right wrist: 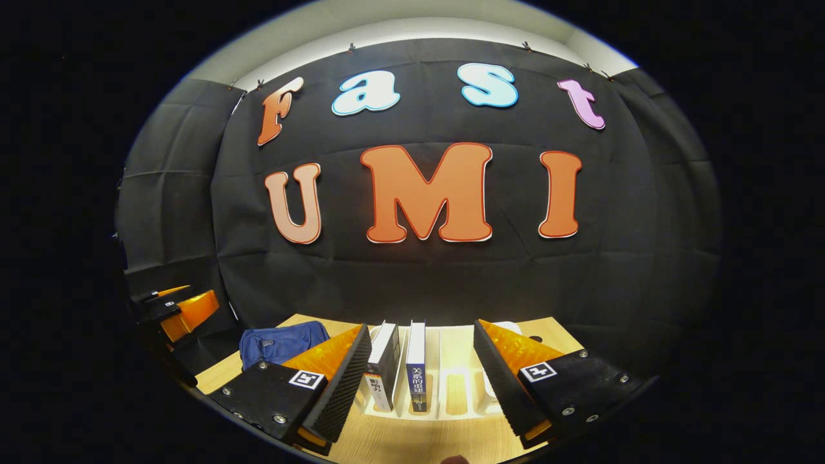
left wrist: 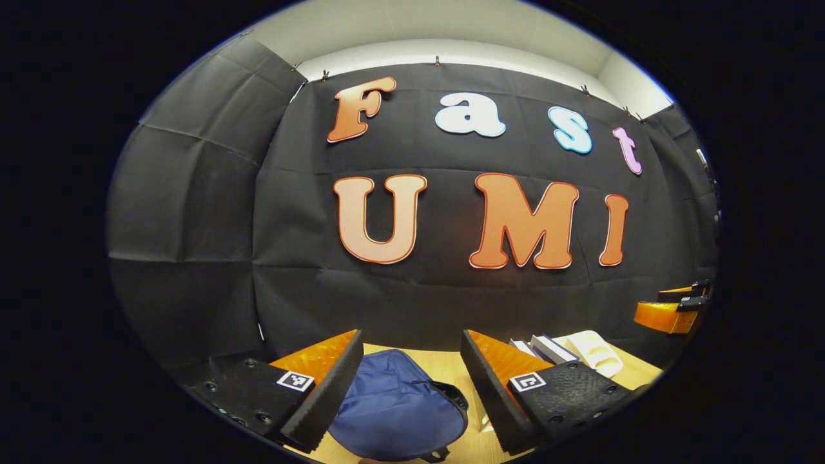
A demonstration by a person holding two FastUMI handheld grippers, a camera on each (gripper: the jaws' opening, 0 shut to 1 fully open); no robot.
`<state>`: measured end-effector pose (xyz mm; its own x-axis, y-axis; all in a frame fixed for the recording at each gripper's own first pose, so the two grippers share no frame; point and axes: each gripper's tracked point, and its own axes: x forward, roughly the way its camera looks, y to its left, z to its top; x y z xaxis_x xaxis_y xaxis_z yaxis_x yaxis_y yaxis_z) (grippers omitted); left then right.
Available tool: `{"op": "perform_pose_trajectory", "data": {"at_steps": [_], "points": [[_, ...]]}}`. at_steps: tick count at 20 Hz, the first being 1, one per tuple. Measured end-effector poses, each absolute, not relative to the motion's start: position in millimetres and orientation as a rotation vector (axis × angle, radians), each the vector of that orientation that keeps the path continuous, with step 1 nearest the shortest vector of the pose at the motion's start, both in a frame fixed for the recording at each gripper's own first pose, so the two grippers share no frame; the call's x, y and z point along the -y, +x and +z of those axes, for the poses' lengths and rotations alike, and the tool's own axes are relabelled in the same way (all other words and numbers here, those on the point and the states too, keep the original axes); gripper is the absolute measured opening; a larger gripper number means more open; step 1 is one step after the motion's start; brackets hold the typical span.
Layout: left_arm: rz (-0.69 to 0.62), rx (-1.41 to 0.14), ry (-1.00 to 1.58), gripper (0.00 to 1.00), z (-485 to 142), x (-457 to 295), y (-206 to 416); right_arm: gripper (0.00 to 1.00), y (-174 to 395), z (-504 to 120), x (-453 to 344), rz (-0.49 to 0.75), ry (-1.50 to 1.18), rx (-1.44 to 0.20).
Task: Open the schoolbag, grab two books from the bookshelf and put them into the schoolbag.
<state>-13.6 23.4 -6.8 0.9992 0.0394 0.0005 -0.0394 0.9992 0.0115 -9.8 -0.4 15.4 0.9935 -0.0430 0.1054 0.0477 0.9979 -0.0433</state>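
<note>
Left hand-held gripper [left wrist: 412,386]: fingers spread, schoolbag [left wrist: 393,406] seen between them on counter [left wrist: 451,367].
Right hand-held gripper [right wrist: 422,380]: fingers spread, two books [right wrist: 403,370] held upright in bookshelf [right wrist: 451,393] just ahead.

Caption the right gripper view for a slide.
Open right tongs hover before two upright books in the white bookshelf.

The schoolbag's [left wrist: 396,406] near edge is cut off below.

- Schoolbag [left wrist: 393,403]: dark blue, soft, lying slumped on the wooden table, zipper edge facing right.
- Two books [right wrist: 403,367]: upright, side by side in the white slotted bookshelf [right wrist: 451,386], spines outward.
</note>
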Motion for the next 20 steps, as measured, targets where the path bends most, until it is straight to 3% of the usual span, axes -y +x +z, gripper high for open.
{"op": "perform_pose_trajectory", "data": {"at_steps": [11, 14, 17, 20], "points": [[0.002, -0.073, 0.144, 0.94, -41, -6, -2, 0.95, -2, -3, 16, -0.077, -0.024, 0.054], [0.008, -0.119, 0.219, 0.94, -67, -5, 2, 0.94, -1, -12, 24, -0.091, -0.018, 0.032], [0.003, -0.169, 0.305, 0.99, -102, 2, 3, 0.94, -1, -20, 35, -0.110, 0.006, 0.012], [-0.036, -0.274, 0.383, 0.95, -156, 14, 4, 0.95, -3, -29, 48, -0.137, 0.035, -0.008]]}}
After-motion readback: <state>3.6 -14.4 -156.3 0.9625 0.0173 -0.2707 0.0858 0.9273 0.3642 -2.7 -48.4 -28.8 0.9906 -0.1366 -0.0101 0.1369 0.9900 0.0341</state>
